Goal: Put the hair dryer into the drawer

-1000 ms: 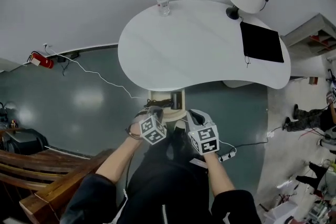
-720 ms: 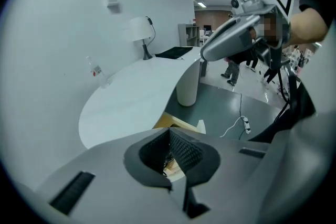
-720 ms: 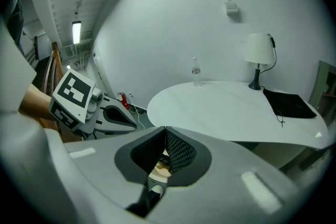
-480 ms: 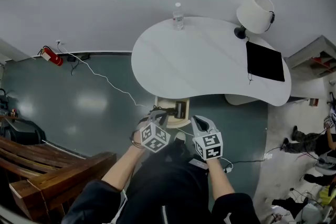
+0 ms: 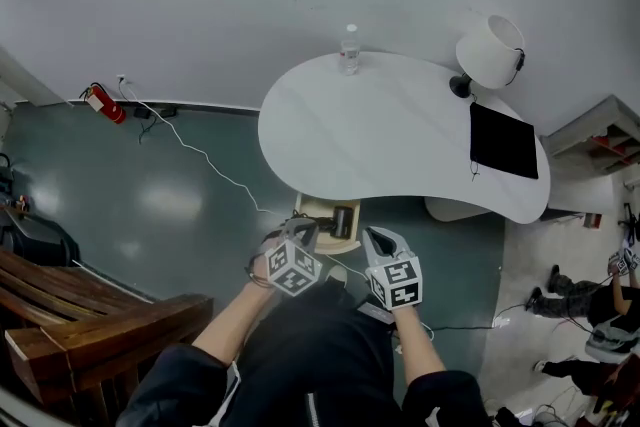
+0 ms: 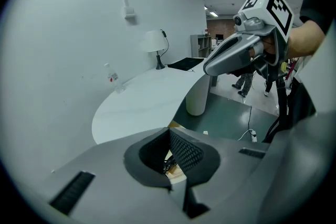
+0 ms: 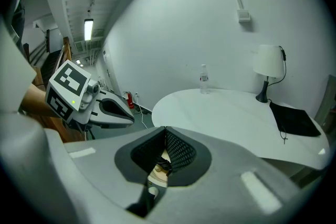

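Note:
The hair dryer (image 5: 342, 217) shows as a dark shape lying in the open pale wooden drawer (image 5: 318, 211) under the white table's (image 5: 390, 130) near edge. My left gripper (image 5: 299, 228) hovers just in front of the drawer, shut, with nothing in it. My right gripper (image 5: 373, 237) hangs beside it to the right, also shut and empty. In the left gripper view the jaws meet (image 6: 169, 131), and a bit of drawer and black cord shows below them. The right gripper view shows its jaws (image 7: 165, 129) closed the same way.
On the table stand a water bottle (image 5: 349, 49), a white lamp (image 5: 490, 48) and a black flat pad (image 5: 503, 141). A red fire extinguisher (image 5: 104, 102) and a white cable lie by the wall. A wooden bench (image 5: 90, 315) is at the left. People stand at the far right.
Both grippers have lifted away from the drawer, the left one more, and rolled a little. The head view has risen, so the table and drawer look smaller.

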A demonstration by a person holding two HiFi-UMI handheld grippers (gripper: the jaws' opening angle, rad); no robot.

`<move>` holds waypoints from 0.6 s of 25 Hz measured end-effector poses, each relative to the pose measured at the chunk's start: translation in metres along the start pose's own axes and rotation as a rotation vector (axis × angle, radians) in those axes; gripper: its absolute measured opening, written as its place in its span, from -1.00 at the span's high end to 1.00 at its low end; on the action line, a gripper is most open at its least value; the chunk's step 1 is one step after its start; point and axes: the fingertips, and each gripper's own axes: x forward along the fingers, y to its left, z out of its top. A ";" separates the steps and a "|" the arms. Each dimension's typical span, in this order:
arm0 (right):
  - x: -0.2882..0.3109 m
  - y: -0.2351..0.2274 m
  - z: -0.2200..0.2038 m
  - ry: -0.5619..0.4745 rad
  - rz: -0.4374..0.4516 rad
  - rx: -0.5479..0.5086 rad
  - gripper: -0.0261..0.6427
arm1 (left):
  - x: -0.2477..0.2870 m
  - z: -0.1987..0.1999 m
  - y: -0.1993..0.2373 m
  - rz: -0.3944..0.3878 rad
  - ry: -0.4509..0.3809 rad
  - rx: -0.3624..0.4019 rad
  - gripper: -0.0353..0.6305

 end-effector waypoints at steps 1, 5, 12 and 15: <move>0.001 0.000 0.000 0.003 0.005 -0.004 0.91 | 0.000 0.000 -0.001 0.002 0.000 0.000 0.86; 0.002 0.005 0.000 0.012 0.021 -0.015 0.91 | -0.001 -0.001 -0.002 0.004 0.003 -0.004 0.86; -0.002 0.006 0.002 0.009 0.031 -0.010 0.91 | -0.002 -0.004 -0.005 0.000 0.012 -0.001 0.86; -0.002 0.006 0.001 0.011 0.031 -0.010 0.91 | -0.002 -0.006 -0.005 -0.002 0.016 0.003 0.86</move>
